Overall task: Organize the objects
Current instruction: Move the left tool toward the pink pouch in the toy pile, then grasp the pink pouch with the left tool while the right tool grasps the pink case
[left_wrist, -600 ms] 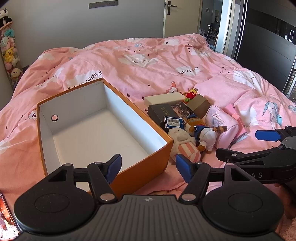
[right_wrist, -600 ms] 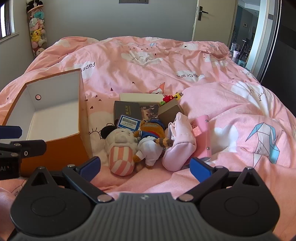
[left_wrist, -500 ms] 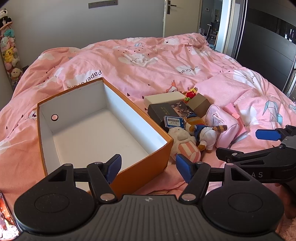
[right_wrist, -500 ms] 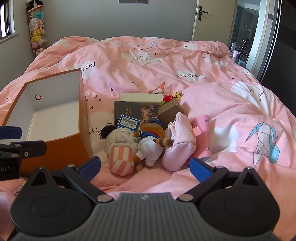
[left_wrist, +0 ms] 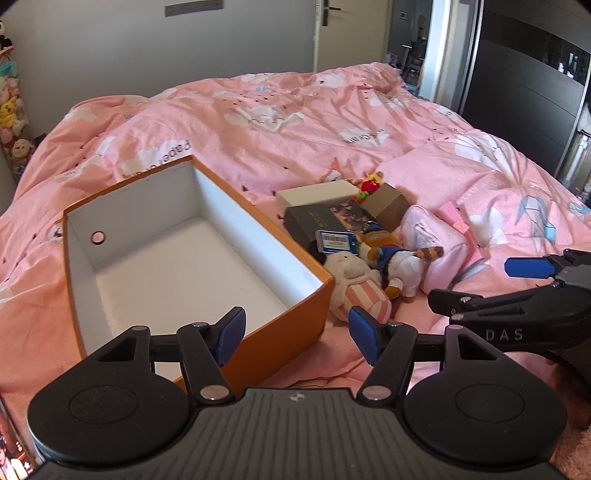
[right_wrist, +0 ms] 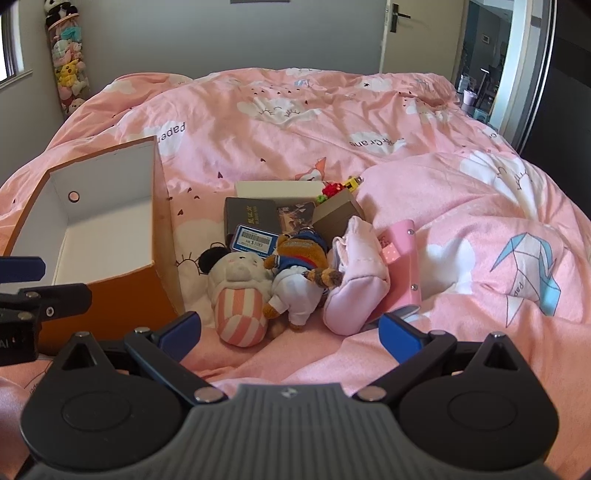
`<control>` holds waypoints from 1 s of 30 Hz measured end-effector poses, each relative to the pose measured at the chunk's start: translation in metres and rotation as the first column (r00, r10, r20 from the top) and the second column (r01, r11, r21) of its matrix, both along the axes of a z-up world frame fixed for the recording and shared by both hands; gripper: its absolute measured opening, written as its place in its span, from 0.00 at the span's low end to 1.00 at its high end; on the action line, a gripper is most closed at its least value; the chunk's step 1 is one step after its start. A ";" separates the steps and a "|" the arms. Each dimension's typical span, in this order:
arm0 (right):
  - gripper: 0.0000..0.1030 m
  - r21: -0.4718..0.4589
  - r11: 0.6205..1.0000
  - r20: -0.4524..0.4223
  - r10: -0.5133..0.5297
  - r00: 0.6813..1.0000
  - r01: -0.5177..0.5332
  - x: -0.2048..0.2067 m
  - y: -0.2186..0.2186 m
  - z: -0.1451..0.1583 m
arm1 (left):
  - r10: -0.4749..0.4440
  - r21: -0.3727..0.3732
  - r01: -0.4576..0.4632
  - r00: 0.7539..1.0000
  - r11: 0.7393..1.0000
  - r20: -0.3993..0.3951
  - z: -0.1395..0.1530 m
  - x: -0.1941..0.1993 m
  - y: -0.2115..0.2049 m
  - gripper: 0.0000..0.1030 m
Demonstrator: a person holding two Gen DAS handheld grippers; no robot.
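Note:
An empty orange box (left_wrist: 291, 332) (right_wrist: 110, 295) with white inside sits on the pink bed. To its right lies a pile: a striped plush (right_wrist: 240, 295) (left_wrist: 358, 288), a bear plush in blue and white (right_wrist: 295, 273) (left_wrist: 391, 262), a pale pink pouch (right_wrist: 358, 273) (left_wrist: 432, 240), a pink case (right_wrist: 402, 254), a dark book (right_wrist: 251, 214) (left_wrist: 314, 221), a blue tag (right_wrist: 255, 240), a white box (right_wrist: 277, 190) and a brown box (right_wrist: 336, 214). My left gripper (left_wrist: 295, 332) hovers open over the orange box's near corner. My right gripper (right_wrist: 290, 332) is open, just in front of the plush toys.
The pink duvet (right_wrist: 332, 122) is rumpled, with a raised fold (right_wrist: 480, 192) right of the pile. A hanging column of soft toys (right_wrist: 68, 62) stands by the left wall. A door (right_wrist: 417, 33) and a dark wardrobe (left_wrist: 535, 85) lie beyond the bed.

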State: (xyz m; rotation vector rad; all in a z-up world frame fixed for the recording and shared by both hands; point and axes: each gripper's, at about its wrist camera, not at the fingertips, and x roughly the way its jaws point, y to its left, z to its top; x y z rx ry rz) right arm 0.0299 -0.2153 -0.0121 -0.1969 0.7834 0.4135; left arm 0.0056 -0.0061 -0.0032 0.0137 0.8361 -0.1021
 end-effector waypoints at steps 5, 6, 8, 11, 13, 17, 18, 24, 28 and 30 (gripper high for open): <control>0.95 0.018 0.998 -0.043 -0.065 0.997 0.066 0.020 -0.017 0.000 | -0.106 -0.020 0.106 0.994 0.994 -0.017 0.000 0.015 -0.013 0.67; 0.89 0.010 0.997 -0.043 -0.079 0.996 0.079 0.023 -0.020 0.000 | -0.120 -0.018 0.120 0.993 0.993 -0.019 0.000 0.018 -0.017 0.67; 0.81 0.000 0.996 -0.046 -0.092 0.995 0.092 0.030 -0.025 -0.001 | -0.153 -0.021 0.153 0.988 0.988 -0.023 0.001 0.028 -0.024 0.63; 0.70 0.007 0.994 -0.060 -0.104 0.993 0.105 0.044 -0.035 -0.001 | -0.199 -0.058 0.196 0.979 0.979 -0.047 0.000 0.046 -0.034 0.62; 0.63 0.009 0.994 -0.065 -0.112 0.992 0.113 0.055 -0.040 -0.002 | -0.217 -0.084 0.212 0.975 0.974 -0.056 0.000 0.059 -0.042 0.62; 0.48 0.039 0.988 -0.085 -0.146 0.986 0.150 0.080 -0.055 -0.001 | -0.249 -0.148 0.236 0.966 0.960 -0.074 -0.004 0.086 -0.060 0.55; 0.45 0.046 0.985 -0.087 -0.159 0.983 0.164 0.086 -0.059 -0.001 | -0.258 -0.165 0.243 0.963 0.956 -0.079 -0.005 0.092 -0.064 0.54; 0.25 0.053 0.983 -0.129 -0.167 0.977 0.175 0.119 -0.072 -0.015 | -0.293 -0.265 0.255 0.949 0.930 -0.114 -0.019 0.132 -0.097 0.52; 0.23 0.088 0.982 -0.183 -0.148 0.972 0.166 0.137 -0.076 -0.027 | -0.256 -0.341 0.178 0.946 0.923 -0.200 -0.037 0.167 -0.110 0.59; 0.23 0.100 0.983 -0.198 -0.129 0.972 0.151 0.143 -0.076 -0.031 | -0.230 -0.345 0.138 0.942 0.929 -0.243 -0.047 0.182 -0.116 0.63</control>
